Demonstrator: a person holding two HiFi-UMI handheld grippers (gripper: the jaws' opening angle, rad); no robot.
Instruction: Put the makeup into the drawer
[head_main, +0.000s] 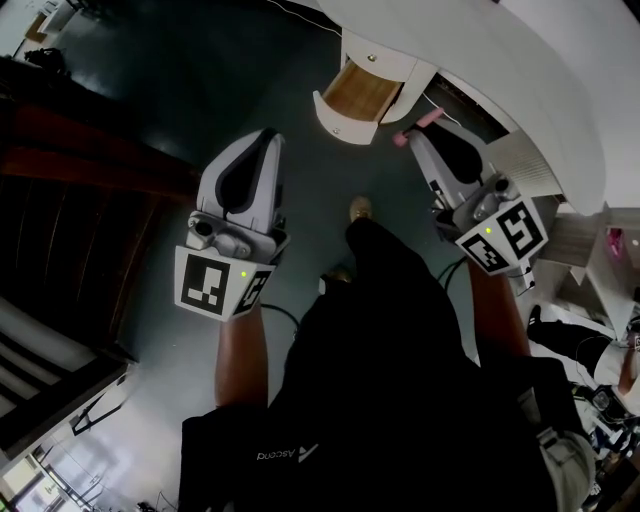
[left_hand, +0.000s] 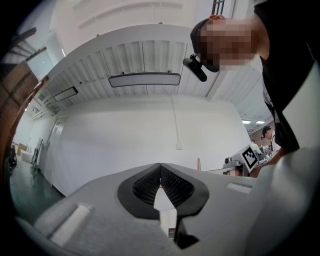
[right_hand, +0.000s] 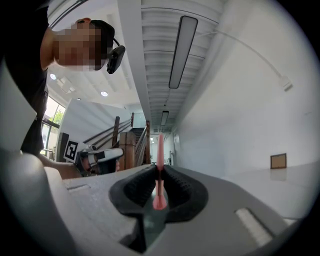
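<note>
While the right gripper (right_hand: 159, 172) clamps a slim pink makeup stick (right_hand: 159, 150),
left gripper (left_hand: 160, 167) sits closed, empty; open white wood-floored drawer (head_main: 337, 117) near.

Our grey plastic left gripper (head_main: 266, 140) reaches forward on a bare forearm (head_main: 240, 350), jaws pressed together with nothing between; our grey right gripper (head_main: 412, 137) pinches a slim pink makeup stick (right_hand: 159, 150).

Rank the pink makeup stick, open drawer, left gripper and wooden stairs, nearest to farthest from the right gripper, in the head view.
1. pink makeup stick: clamped in the right gripper.
2. drawer: open, just left of its tip.
3. left gripper: farther left.
4. wooden stairs: far left edge.
</note>
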